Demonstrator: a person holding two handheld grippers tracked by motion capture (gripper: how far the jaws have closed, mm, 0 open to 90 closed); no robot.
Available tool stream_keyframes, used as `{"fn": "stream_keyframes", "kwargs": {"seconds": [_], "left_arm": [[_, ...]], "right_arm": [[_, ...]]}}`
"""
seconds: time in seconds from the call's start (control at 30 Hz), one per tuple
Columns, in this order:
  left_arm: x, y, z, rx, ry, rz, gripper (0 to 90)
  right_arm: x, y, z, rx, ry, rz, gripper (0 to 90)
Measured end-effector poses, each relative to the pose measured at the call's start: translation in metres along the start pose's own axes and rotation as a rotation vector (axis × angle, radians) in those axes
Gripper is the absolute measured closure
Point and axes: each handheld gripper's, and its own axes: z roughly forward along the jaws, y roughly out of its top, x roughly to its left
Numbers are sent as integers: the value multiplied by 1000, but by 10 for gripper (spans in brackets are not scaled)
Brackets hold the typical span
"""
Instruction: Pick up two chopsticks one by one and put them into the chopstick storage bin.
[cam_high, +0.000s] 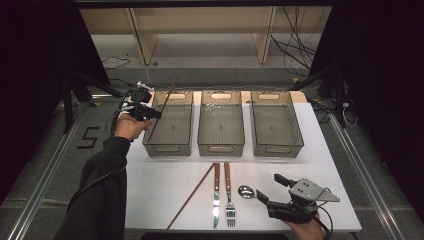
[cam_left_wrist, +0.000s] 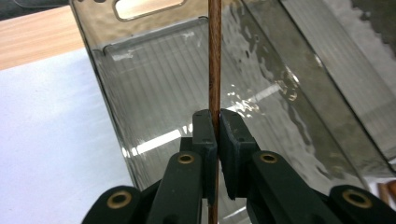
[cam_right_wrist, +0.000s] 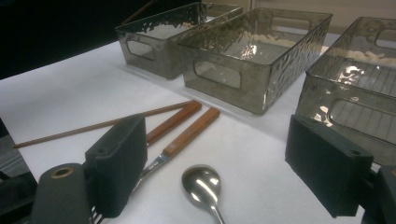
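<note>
Evidently we were mid-placement: our left gripper (cam_left_wrist: 215, 122) had its jaws pinched on a wooden chopstick (cam_high: 163, 106), held tilted over the leftmost clear bin (cam_high: 168, 145). Next we judged it needed lowering into that bin and then letting go. Its mate chopstick (cam_high: 190, 196), the knife (cam_high: 216, 195), fork (cam_high: 229, 194) and spoon (cam_right_wrist: 203, 185) lay on the table (cam_high: 155, 190). Our right gripper (cam_right_wrist: 224, 168) sat spread wide, empty, by the spoon.

In the left gripper view, the thin brown wooden chopstick (cam_left_wrist: 215, 60) clamped between the jaws runs off the top edge, and its lower stretch is hidden behind the pads. In the right gripper view, the shiny steel spoon (cam_right_wrist: 201, 183) between the jaws loses its handle at the bottom edge; the left jaw covers the fork's tines.
</note>
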Motion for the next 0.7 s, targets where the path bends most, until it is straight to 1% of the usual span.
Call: {"fn": "stream_keyframes", "kwargs": {"seconds": [0.2, 0.27, 0.37, 0.47, 0.57, 0.7], "left_arm": [[0, -2, 8, 9, 12, 10, 848], [-2, -4, 11, 17, 14, 11, 848], [-3, -6, 17, 45, 23, 18, 847], [-2, -8, 21, 64, 33, 4, 846], [-2, -10, 23, 82, 37, 5, 846], [0, -13, 26, 95, 37, -6, 842]], "right_arm": [[0, 0, 0, 1, 1, 1, 216], [0, 0, 0, 1, 1, 1, 216], [0, 0, 0, 1, 2, 2, 216], [0, 0, 0, 0, 2, 2, 216], [0, 0, 0, 0, 2, 2, 216], [0, 0, 0, -1, 1, 1, 216]]}}
